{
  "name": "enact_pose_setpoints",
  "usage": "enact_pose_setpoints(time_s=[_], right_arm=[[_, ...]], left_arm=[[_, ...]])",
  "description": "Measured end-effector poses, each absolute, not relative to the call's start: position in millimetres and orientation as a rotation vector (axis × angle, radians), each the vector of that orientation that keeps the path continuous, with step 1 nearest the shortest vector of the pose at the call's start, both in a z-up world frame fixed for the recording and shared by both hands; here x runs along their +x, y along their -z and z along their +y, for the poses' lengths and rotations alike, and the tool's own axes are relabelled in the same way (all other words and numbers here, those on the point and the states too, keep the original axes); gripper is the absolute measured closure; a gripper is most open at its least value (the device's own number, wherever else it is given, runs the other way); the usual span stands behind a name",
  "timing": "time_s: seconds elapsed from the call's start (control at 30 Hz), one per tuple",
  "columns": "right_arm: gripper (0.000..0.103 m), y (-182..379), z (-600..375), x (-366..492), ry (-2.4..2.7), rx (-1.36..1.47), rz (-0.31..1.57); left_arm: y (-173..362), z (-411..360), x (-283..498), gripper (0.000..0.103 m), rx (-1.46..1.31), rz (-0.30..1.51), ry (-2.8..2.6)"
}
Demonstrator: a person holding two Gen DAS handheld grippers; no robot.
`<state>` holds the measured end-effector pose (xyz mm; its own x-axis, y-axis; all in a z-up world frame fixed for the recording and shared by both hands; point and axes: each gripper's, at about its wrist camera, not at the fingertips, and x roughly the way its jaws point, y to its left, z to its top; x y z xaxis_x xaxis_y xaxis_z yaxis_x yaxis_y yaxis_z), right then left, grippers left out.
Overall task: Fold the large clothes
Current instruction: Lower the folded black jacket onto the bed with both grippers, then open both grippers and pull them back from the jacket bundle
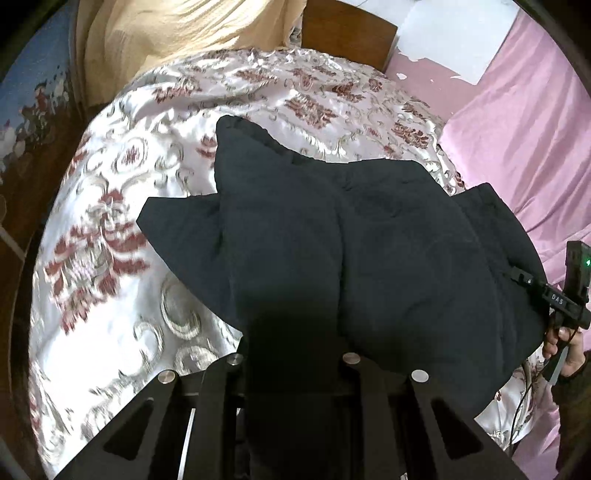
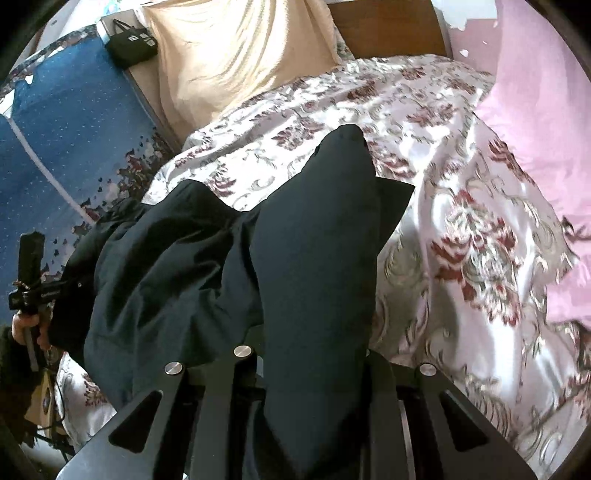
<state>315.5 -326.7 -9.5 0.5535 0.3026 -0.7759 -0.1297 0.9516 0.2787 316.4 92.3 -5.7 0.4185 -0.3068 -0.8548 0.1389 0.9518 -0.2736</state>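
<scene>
A large dark navy garment (image 1: 351, 251) lies partly lifted over a floral satin bedspread (image 1: 110, 221). My left gripper (image 1: 295, 347) is shut on a bunch of the garment, which drapes over and hides the fingertips. My right gripper (image 2: 314, 343) is shut on another part of the same garment (image 2: 295, 240), whose cloth covers its fingers too. The right gripper also shows at the right edge of the left wrist view (image 1: 569, 295), and the left gripper shows at the left edge of the right wrist view (image 2: 33, 288).
A cream pillow (image 2: 236, 51) and a wooden headboard (image 2: 391, 29) lie at the far end of the bed. A pink sheet (image 1: 517, 140) hangs along the right. A blue patterned cloth (image 2: 66, 147) and a black bag (image 2: 129, 44) lie at the left.
</scene>
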Motion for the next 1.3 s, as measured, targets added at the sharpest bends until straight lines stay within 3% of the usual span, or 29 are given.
enact_pose_setpoints(time_s=[0.2, 0.4, 0.47, 0.53, 0.67, 0.83, 1.3], right_arm=[[0.078, 35, -330, 307, -0.182, 0.19, 0.982], [0.066, 46, -328, 301, -0.121, 0.158, 0.99], [0.058, 48, -327, 299, -0.096, 0.154, 0.99], [0.05, 50, -326, 297, -0.08, 0.153, 0.989], [0.038, 50, -318, 287, -0.045, 0.102, 0.955], [0.01, 43, -310, 273, -0.015, 0.067, 0.894], [0.003, 1, -301, 202, 0.031, 0.049, 0.68]], left_arm=[[28, 97, 307, 0.08, -0.192, 1.118, 0.244], [43, 102, 307, 0.064, -0.214, 1.175, 0.168], [44, 104, 305, 0.042, -0.206, 1.172, 0.112], [45, 106, 302, 0.026, -0.198, 1.161, 0.081], [38, 106, 289, 0.002, -0.18, 1.082, 0.021], [26, 101, 269, 0.0, -0.2, 1.005, -0.01], [-8, 77, 203, 0.0, -0.202, 0.833, -0.005]])
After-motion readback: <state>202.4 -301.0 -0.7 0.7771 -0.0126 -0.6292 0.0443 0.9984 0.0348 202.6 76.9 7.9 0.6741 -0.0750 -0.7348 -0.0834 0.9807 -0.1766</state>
